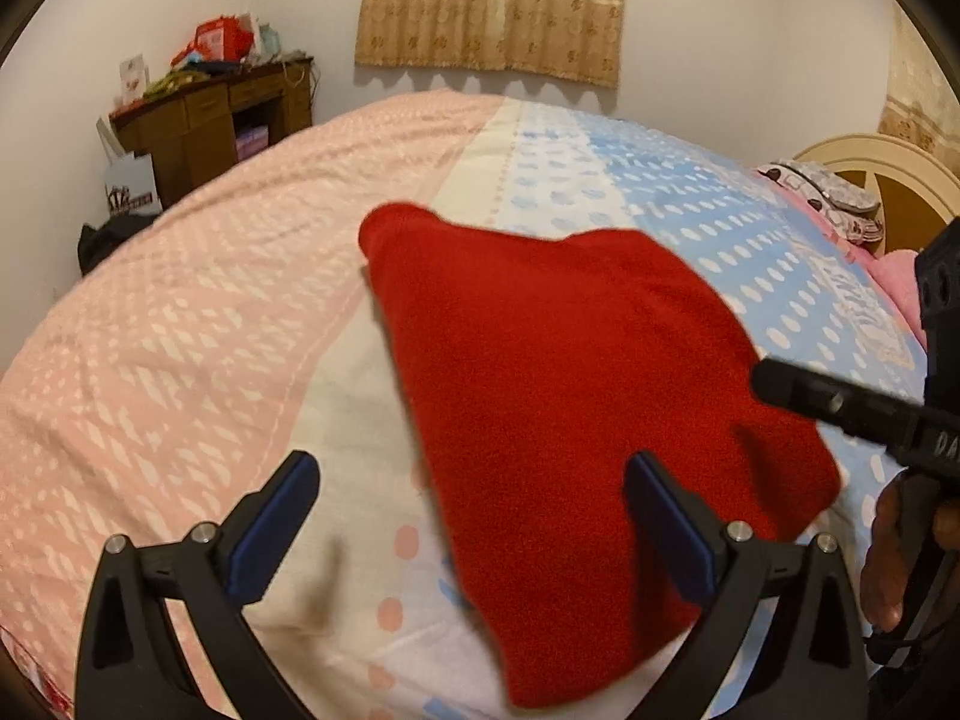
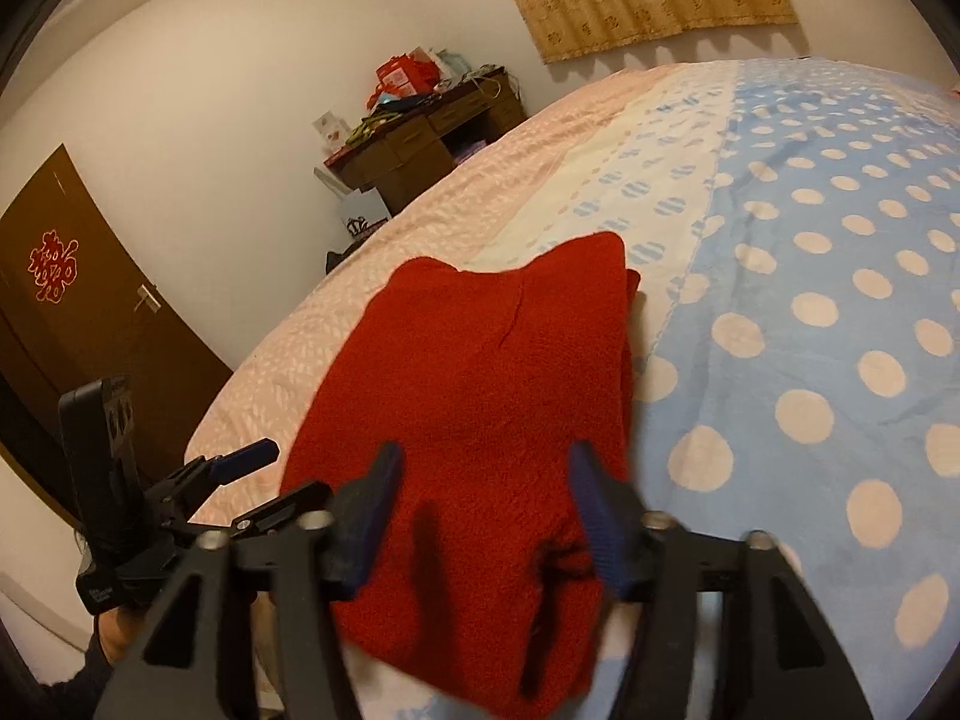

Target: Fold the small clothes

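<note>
A red garment [image 1: 576, 420], already doubled into a compact stack, lies mid-bed [image 1: 180, 330] on the cover's pale central stripe. Left gripper [image 1: 474, 531] and right gripper [image 2: 480, 516] hover spread above its near edge, gripping nothing. Judged nearly folded; perhaps one final fold remains.
</note>
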Available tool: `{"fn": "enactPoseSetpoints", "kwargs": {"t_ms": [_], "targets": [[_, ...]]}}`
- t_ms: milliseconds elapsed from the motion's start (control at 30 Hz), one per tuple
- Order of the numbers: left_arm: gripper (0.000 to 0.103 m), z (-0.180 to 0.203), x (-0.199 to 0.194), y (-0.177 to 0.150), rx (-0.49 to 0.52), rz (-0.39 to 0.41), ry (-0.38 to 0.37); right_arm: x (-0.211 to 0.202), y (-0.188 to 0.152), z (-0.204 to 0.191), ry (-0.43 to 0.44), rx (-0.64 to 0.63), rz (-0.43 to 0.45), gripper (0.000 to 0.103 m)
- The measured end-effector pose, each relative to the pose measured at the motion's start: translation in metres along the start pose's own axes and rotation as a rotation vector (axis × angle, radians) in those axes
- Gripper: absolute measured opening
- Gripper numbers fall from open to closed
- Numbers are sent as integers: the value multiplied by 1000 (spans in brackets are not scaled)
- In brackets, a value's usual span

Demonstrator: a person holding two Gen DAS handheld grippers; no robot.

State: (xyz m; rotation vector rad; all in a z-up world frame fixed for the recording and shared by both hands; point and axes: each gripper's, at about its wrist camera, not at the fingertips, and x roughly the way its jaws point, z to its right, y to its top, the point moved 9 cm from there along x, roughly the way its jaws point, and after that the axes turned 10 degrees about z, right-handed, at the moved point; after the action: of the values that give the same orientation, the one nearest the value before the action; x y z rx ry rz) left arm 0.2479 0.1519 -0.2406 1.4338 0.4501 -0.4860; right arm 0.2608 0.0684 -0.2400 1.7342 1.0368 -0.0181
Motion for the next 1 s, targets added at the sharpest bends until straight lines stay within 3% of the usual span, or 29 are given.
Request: {"fn": "enactPoseSetpoints", "kwargs": {"t_ms": [133, 367, 700, 1000], "targets": [[103, 3, -12, 7, -1, 12, 2, 1, -7, 0, -71, -79, -22, 67], [103, 8, -54, 42, 15, 141, 0, -55, 14, -18, -206, -134, 120, 68], [103, 18, -93, 72, 16, 255, -37, -94, 30, -55, -271, -247, 222, 70], [103, 22, -96, 73, 18, 270, -39, -113, 43, -57, -274, -215, 281, 70]]}}
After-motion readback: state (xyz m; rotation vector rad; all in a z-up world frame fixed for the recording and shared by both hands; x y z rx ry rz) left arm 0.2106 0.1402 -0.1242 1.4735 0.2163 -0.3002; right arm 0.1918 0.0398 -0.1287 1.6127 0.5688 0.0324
